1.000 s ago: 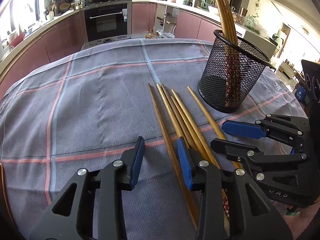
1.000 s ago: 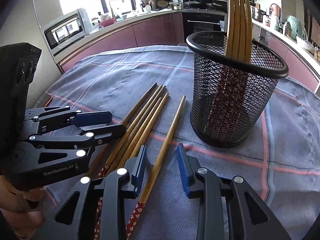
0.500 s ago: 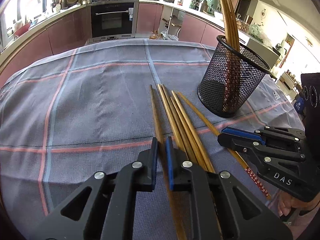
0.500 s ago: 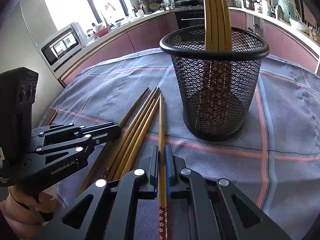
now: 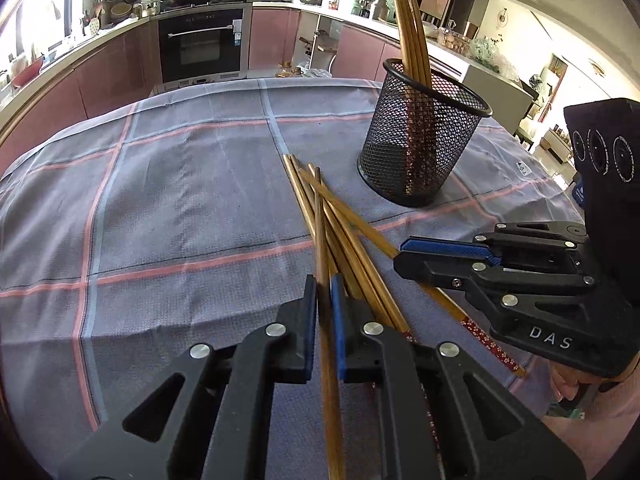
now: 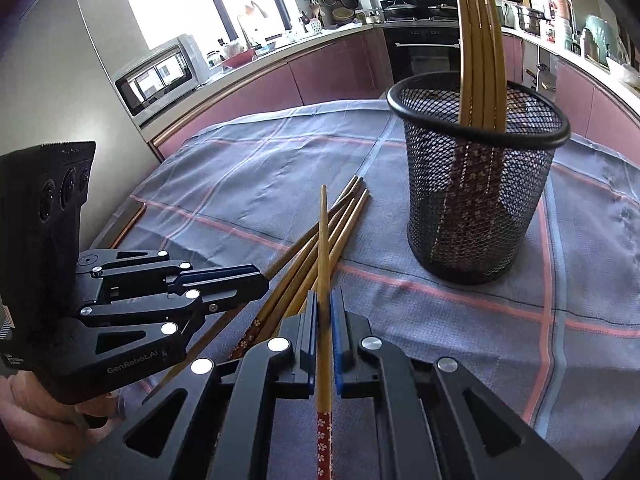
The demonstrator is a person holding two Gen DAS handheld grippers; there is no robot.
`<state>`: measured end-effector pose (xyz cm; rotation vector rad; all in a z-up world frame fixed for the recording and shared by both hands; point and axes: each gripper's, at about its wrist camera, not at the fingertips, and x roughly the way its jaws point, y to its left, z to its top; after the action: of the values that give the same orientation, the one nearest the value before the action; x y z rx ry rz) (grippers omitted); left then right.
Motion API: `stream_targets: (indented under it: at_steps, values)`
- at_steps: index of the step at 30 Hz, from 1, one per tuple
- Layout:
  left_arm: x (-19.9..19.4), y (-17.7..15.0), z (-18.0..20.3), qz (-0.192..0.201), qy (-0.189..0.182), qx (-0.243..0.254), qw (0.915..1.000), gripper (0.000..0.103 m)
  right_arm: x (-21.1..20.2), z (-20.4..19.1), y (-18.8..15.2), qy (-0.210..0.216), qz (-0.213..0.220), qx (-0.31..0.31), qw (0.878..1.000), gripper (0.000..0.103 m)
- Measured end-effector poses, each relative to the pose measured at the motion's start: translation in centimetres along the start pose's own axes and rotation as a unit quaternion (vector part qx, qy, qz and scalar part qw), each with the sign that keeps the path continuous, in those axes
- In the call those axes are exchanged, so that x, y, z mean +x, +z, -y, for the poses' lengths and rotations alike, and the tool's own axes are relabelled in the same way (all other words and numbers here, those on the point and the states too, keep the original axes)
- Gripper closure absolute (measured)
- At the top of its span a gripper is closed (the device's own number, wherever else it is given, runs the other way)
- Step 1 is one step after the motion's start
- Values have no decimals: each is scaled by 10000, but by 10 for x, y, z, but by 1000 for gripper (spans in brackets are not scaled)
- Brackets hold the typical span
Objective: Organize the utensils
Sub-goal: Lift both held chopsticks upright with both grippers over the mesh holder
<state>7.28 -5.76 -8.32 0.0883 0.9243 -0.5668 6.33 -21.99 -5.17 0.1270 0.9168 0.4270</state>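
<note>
Left gripper [image 5: 324, 308] clamped on one chopstick [image 5: 320, 240]; right gripper [image 6: 325, 320] pinching another chopstick [image 6: 323, 248] — both raised over the loose chopsticks [image 6: 320, 236] on the checked cloth [image 5: 180, 200]; beyond — mesh cup [image 6: 480, 200] holding upright chopsticks.

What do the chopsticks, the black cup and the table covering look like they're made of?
Chopsticks: probably wood or bamboo, golden-brown with a slight sheen, with red floral-patterned handle ends.
Cup: likely metal wire mesh, matte black; you can see through it.
Table covering: woven cloth, gray-blue with pink stripes; visible weave and wrinkles.
</note>
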Motion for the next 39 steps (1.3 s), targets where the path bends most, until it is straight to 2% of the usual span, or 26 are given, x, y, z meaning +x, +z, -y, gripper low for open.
stream_targets:
  at_steps: [12,18,28,39]
  values:
    - [13,6,-7,-191,-45,59,9998,90,11,0,0,-46,-182,-76,9998,95]
    - [10,10,-8,-151,-66,-128,9998,95,0,-1,0,1,-40,-173,9998,97]
    - [-39,24,-5,378,-465,-147,9981,95,-53,10,12,40,653,-77,9978,97]
    - [-96,42,8,1022,-806,19,9915,95,-96,23,24,143,1280,67,9916,97]
